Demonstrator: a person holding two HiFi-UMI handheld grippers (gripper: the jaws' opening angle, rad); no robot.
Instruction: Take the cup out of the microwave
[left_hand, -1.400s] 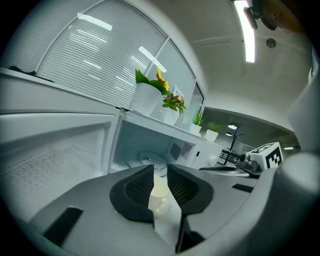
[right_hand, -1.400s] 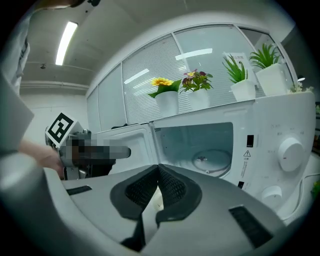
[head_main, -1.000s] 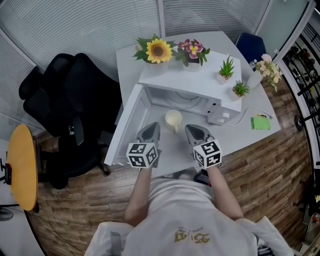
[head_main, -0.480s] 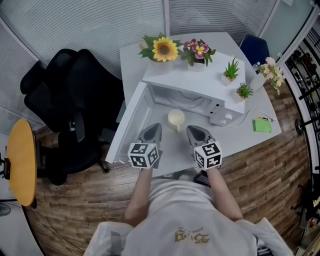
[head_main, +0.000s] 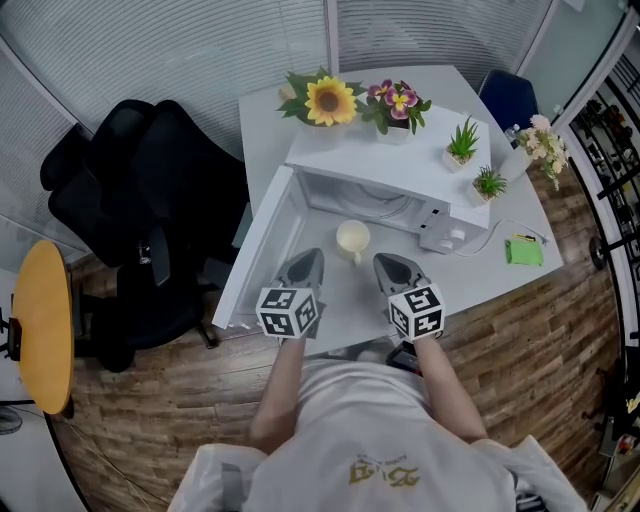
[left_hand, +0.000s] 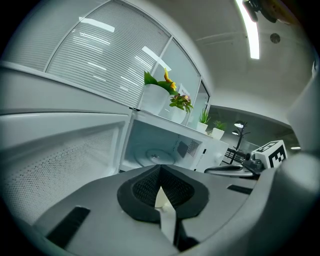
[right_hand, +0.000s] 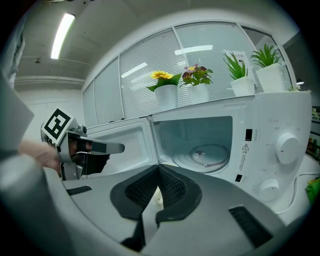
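Note:
A cream cup (head_main: 352, 239) stands on the white table just in front of the open microwave (head_main: 395, 170), whose glass turntable (right_hand: 204, 154) is bare. My left gripper (head_main: 309, 254) and right gripper (head_main: 386, 259) hover side by side over the table's near part, the cup just beyond and between their tips. Both are shut with nothing held. In the left gripper view the jaws (left_hand: 160, 168) meet, and a sliver of the cup (left_hand: 161, 198) shows behind them. The right gripper view shows the same: closed jaws (right_hand: 158, 168) and a bit of cup (right_hand: 159, 195).
The microwave door (head_main: 262, 243) hangs open to the left, beside my left gripper. Potted flowers (head_main: 331, 101) and small plants (head_main: 462, 141) stand on top of the microwave. A black office chair (head_main: 140, 200) is left of the table; a green pad (head_main: 522, 250) lies at the right.
The head view has shifted slightly; both grippers and the cup keep their places.

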